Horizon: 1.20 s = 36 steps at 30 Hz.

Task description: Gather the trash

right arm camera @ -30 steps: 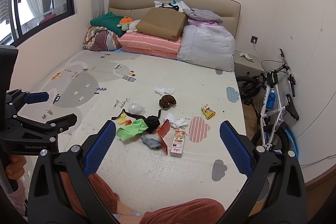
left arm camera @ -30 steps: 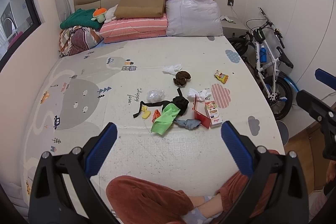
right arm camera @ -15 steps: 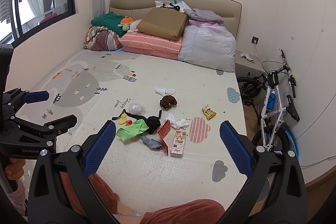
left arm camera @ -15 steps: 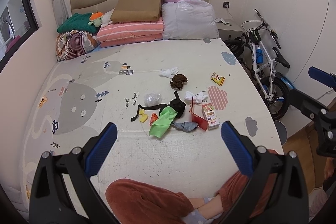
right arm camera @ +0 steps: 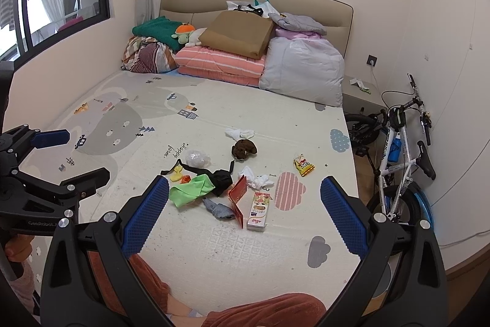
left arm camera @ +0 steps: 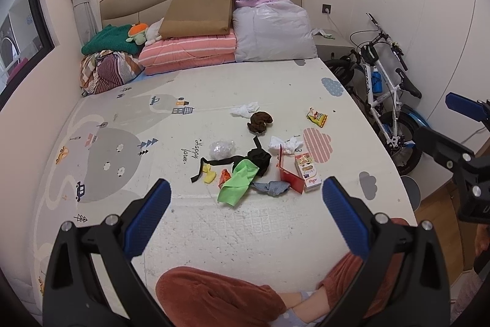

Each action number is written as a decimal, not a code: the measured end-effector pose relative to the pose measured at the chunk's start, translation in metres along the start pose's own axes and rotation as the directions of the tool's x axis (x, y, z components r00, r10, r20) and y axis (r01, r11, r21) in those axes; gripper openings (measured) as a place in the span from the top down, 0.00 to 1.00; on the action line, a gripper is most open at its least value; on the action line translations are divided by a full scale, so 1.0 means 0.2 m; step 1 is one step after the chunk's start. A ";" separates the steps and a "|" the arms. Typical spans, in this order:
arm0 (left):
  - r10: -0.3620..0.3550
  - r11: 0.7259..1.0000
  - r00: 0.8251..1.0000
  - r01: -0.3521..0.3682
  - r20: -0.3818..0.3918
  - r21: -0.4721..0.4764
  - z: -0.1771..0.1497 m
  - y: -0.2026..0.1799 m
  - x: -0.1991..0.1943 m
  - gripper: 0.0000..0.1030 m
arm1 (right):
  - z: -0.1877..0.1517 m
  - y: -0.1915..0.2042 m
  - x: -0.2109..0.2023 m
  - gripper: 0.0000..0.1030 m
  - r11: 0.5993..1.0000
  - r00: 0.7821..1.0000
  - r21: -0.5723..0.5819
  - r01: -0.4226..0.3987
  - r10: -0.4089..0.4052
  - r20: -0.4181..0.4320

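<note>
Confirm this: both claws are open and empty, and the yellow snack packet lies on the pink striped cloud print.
Not quite. The yellow snack packet lies on plain mat beside the pink striped cloud print, as the right wrist view shows. Both claws, left and right, are open and empty.

Cream printed play mat (left arm camera: 196, 235): script wording "happy farm" beside the grey hill. Black left gripper body (right arm camera: 36, 213): white lettering "GenRobot", cut off at the edge. Print on the white-and-pink carton (right arm camera: 258, 210) is too small to read.
</note>
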<state>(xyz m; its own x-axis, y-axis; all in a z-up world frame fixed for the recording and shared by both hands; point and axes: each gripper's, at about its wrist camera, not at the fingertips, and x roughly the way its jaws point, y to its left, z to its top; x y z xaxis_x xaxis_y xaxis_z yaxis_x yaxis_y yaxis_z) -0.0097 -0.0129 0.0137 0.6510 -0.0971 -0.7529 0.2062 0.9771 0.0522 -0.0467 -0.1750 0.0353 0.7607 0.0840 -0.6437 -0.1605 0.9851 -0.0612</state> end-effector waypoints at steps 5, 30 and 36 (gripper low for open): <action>-0.009 1.000 1.000 0.009 -0.020 -0.003 -0.01 0.00 0.06 0.04 | -0.01 0.00 0.05 0.07 1.000 1.000 -0.005 -0.002 0.002 -0.008; -0.033 0.998 0.975 0.022 -0.221 -0.050 -0.21 0.21 0.83 0.04 | -0.32 0.15 0.94 0.09 0.995 0.994 -0.097 0.016 -0.026 -0.108; -0.049 0.997 0.956 0.028 -0.290 -0.076 -0.30 0.28 1.12 0.04 | -0.42 0.14 1.22 0.23 0.997 0.987 -0.082 0.013 -0.026 -0.161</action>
<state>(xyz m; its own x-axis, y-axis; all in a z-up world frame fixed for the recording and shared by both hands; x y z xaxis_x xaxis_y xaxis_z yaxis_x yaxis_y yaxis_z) 0.1047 0.0319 -0.1916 0.4005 -0.0860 -0.9123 0.1684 0.9855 -0.0189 0.0823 -0.1395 -0.1882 0.6537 0.0332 -0.7560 -0.2021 0.9704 -0.1320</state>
